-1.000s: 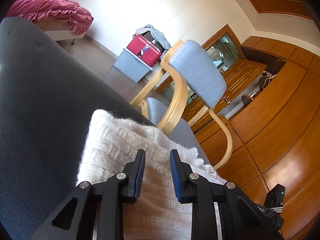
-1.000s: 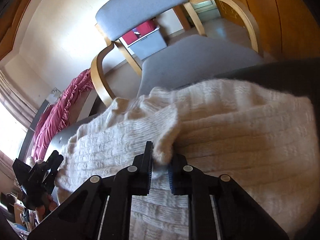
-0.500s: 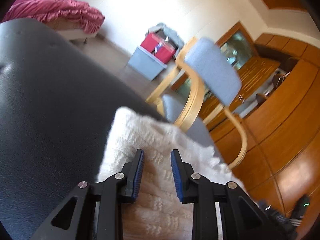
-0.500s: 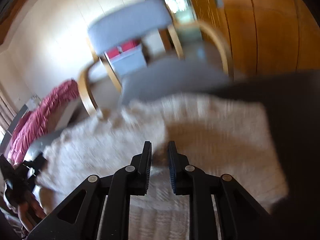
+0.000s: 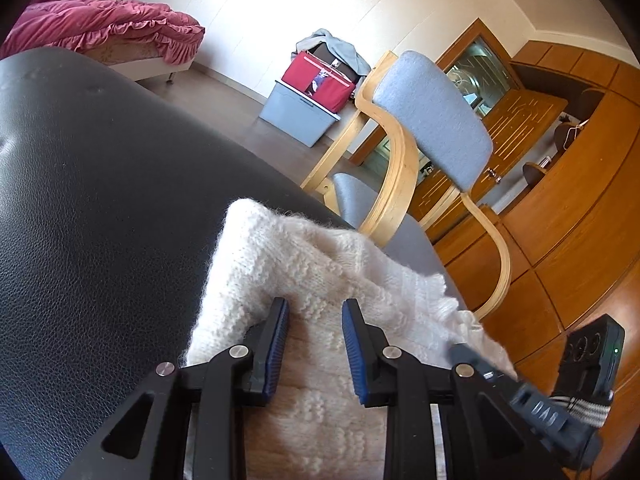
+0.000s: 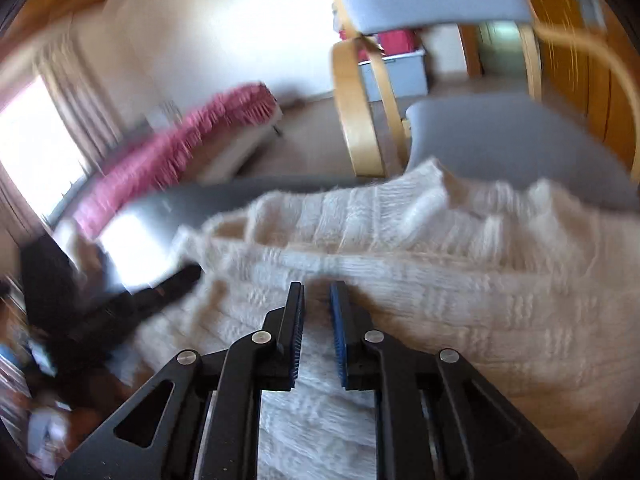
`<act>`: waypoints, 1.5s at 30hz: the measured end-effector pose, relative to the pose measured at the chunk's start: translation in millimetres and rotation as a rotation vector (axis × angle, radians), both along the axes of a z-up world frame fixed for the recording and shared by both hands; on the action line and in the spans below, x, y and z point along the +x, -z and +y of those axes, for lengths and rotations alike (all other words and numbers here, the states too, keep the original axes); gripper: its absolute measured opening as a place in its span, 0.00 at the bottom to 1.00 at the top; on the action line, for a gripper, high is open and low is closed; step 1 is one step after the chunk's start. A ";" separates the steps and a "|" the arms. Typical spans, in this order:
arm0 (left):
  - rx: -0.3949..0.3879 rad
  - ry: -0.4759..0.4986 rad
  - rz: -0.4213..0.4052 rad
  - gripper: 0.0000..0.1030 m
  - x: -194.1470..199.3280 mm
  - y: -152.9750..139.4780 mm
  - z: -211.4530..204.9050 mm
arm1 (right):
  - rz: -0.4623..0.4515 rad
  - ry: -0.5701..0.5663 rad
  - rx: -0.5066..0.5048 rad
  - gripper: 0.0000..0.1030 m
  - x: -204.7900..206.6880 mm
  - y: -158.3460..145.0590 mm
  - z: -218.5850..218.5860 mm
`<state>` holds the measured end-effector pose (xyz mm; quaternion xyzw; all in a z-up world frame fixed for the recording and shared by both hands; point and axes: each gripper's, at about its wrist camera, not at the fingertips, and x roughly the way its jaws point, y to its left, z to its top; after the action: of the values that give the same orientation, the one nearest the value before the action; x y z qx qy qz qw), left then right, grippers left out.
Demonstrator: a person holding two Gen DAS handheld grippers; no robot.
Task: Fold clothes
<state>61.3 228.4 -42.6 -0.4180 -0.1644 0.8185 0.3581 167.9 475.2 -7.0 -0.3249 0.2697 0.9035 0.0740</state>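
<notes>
A cream knitted sweater [image 5: 320, 272] lies folded on a black leather surface [image 5: 100, 208]. My left gripper [image 5: 314, 312] is open and empty, its fingers just above the sweater near its left edge. In the blurred right wrist view the sweater [image 6: 460, 288] fills the lower frame, with a folded layer across it. My right gripper [image 6: 316, 292] hovers over that fold with a narrow gap between the fingers and nothing held. The other gripper [image 6: 160, 292] shows dark at the sweater's left edge.
A wooden armchair with grey cushions [image 5: 424, 128] stands just beyond the black surface. A bed with a red cover [image 5: 104, 28] and a grey bin with red bags [image 5: 308, 100] stand by the far wall. Wooden cabinets [image 5: 560, 200] line the right.
My right gripper has let go of the sweater fold it pinched and swung left; its view is blurred by motion. My left gripper has shifted slightly and stays open.
</notes>
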 end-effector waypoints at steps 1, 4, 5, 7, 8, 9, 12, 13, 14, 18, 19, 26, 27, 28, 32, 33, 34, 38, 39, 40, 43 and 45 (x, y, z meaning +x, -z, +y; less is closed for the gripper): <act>0.000 0.000 -0.001 0.26 -0.1 0.3 0.0 | -0.001 0.038 0.003 0.13 9.3 -1.5 7.3; 0.015 0.001 -0.010 0.26 -1.0 1.7 -2.3 | -0.019 0.162 -0.001 0.14 46.0 -2.9 33.3; 0.018 0.002 -0.012 0.26 -1.1 2.1 -2.8 | -0.024 0.205 -0.011 0.14 57.6 -2.7 41.3; 0.019 0.002 -0.013 0.26 -1.3 2.2 -2.8 | -0.001 0.256 -0.052 0.14 90.4 -0.5 64.2; 0.017 0.001 -0.012 0.26 -1.1 2.3 -2.8 | -0.010 0.286 -0.035 0.13 102.3 -1.2 70.9; 0.015 0.001 -0.010 0.26 -0.7 2.0 -2.9 | -0.032 0.341 0.011 0.13 114.7 -3.0 76.2; 0.024 -0.018 0.020 0.26 4.9 -3.7 -8.0 | -0.007 0.383 0.022 0.16 133.1 -10.0 78.7; 0.033 -0.024 0.055 0.27 10.0 -9.1 -10.6 | 0.023 0.372 0.018 0.16 138.0 -14.3 75.7; 0.055 -0.012 0.105 0.28 17.4 -16.3 -11.9 | 0.050 0.333 0.017 0.16 137.8 -17.0 70.8; 0.089 0.130 0.278 0.30 49.8 -36.8 0.9 | 0.065 0.140 0.046 0.16 113.3 -15.1 41.0; 0.067 0.158 0.303 0.30 55.5 -38.5 7.1 | 0.060 0.089 0.057 0.16 105.2 -13.4 32.7; -0.046 0.071 0.025 0.24 13.2 3.3 5.8 | 0.020 0.183 -0.094 0.09 113.6 11.6 65.6; -0.020 0.064 0.012 0.24 11.0 5.1 1.2 | 0.018 0.194 -0.096 0.06 114.1 11.6 67.3; -0.004 0.059 0.003 0.24 9.8 6.6 -1.8 | 0.015 0.206 -0.098 0.05 114.7 11.6 69.0; -0.013 0.071 0.020 0.28 13.9 5.5 0.0 | -0.005 0.238 -0.087 0.09 117.3 6.6 72.8; -0.010 0.070 0.018 0.28 12.1 4.2 0.2 | -0.012 0.222 -0.057 0.09 113.2 -1.2 68.6; -0.007 0.069 0.016 0.28 10.1 3.2 0.2 | 0.000 0.199 -0.021 0.09 108.7 -10.9 66.0; -0.004 0.068 0.015 0.29 8.0 2.1 1.0 | -0.016 0.145 0.111 0.09 76.9 -42.7 64.0; -0.003 0.068 0.014 0.29 7.8 2.2 0.6 | -0.047 0.147 0.123 0.09 67.0 -40.3 69.1; -0.001 0.068 0.014 0.29 7.5 2.4 0.4 | -0.079 0.149 0.133 0.09 55.9 -36.8 75.0; 0.007 0.069 0.012 0.29 7.3 3.0 0.1 | -0.168 0.169 0.110 0.09 26.0 -16.2 98.1; 0.007 0.069 0.014 0.29 7.4 3.1 0.5 | -0.190 0.192 0.072 0.09 18.2 -2.2 112.9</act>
<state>68.7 228.8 -45.8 -0.4164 -0.1503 0.8080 0.3886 186.2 588.1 -4.9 -0.3787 0.2586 0.8665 0.1971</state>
